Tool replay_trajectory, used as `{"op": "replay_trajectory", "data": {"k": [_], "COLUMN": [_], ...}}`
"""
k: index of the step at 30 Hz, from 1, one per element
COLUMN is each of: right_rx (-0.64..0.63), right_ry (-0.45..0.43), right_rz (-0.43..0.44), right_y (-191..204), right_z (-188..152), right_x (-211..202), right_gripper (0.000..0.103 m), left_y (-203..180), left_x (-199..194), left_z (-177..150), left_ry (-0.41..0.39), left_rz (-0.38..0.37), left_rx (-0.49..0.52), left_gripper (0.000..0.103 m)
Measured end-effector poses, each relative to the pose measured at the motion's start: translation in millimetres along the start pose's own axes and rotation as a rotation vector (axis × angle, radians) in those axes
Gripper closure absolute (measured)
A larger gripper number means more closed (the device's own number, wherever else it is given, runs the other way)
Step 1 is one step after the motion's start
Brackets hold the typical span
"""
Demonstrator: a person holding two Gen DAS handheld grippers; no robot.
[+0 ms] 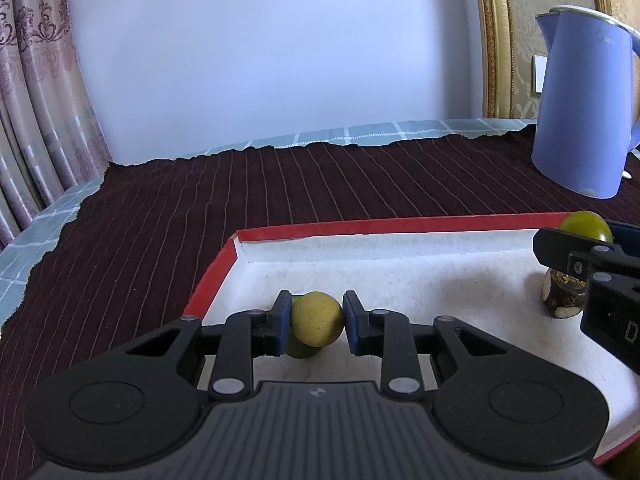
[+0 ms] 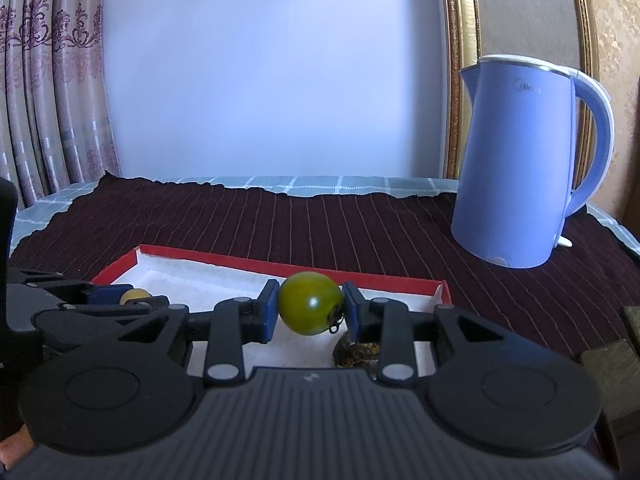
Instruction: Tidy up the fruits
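Both jaws clamp small round fruit: left gripper (image 1: 314, 322) a matte yellow ball (image 1: 316, 320), right gripper (image 2: 310, 305) a glossy green tomato (image 2: 310, 303), likely slippery and soft, so hold gently across the middle

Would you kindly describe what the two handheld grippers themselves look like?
Both match: the left gripper and right gripper have matte black plastic linkage arms with silver rivets, blue pads on the jaws, round black discs at each side, and a ribbed dark grey body bearing a small pale logo.

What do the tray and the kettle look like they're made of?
Tray: probably cardboard, with red outer walls and a white, fuzzy, felt-like lining with a matte nap. Kettle: looks like smooth matte lavender plastic, with a white rim and handle edge and no metallic shine.
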State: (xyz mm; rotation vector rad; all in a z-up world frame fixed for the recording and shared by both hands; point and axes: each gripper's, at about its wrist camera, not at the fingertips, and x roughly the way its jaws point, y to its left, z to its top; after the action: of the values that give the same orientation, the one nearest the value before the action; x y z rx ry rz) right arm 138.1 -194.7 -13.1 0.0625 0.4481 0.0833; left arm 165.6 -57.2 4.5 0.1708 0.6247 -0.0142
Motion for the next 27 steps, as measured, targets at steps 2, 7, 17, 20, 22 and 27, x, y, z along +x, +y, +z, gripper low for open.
{"op": "replay_trajectory", "data": {"k": [2,7,17,20,22,27], "right_rx": [0.000,-0.004,0.003,0.014,0.017,0.018], "right_ry": [0.004,0.007,0.009,0.012,0.015,0.021], "right_rz": [-0.003,-0.023,-0.057,-0.060,-0.059,-0.059], "right_y": [-0.5,-1.9,-6.3,-8.7,-9.0,-8.7], "right_z": [0.2,0.5,2.4,1.9,1.9,1.7], "right_x": [2.6,7.4,13.1,14.1,15.2,17.2], "right_gripper": [0.071,0.072,0.071,0.071,0.071,0.071], "left_y": [-0.5,-3.1,-10.0,-11.2,-11.6,-13.6], "left_x": [0.6,1.9,7.0,8.3,8.9,11.3], "left_z": [0.5,2.5,8.6,9.3,9.2,9.9], "left_ry": [0.002,0.003,0.011,0.014,0.015,0.019], "left_rz": [0.003,0.010,0.020,0.019,0.022,0.024], "left_rx": [0.001,0.008,0.028,0.031,0.033,0.037], "left_gripper": [0.076,0.076,0.076,0.076,0.076,0.076]}}
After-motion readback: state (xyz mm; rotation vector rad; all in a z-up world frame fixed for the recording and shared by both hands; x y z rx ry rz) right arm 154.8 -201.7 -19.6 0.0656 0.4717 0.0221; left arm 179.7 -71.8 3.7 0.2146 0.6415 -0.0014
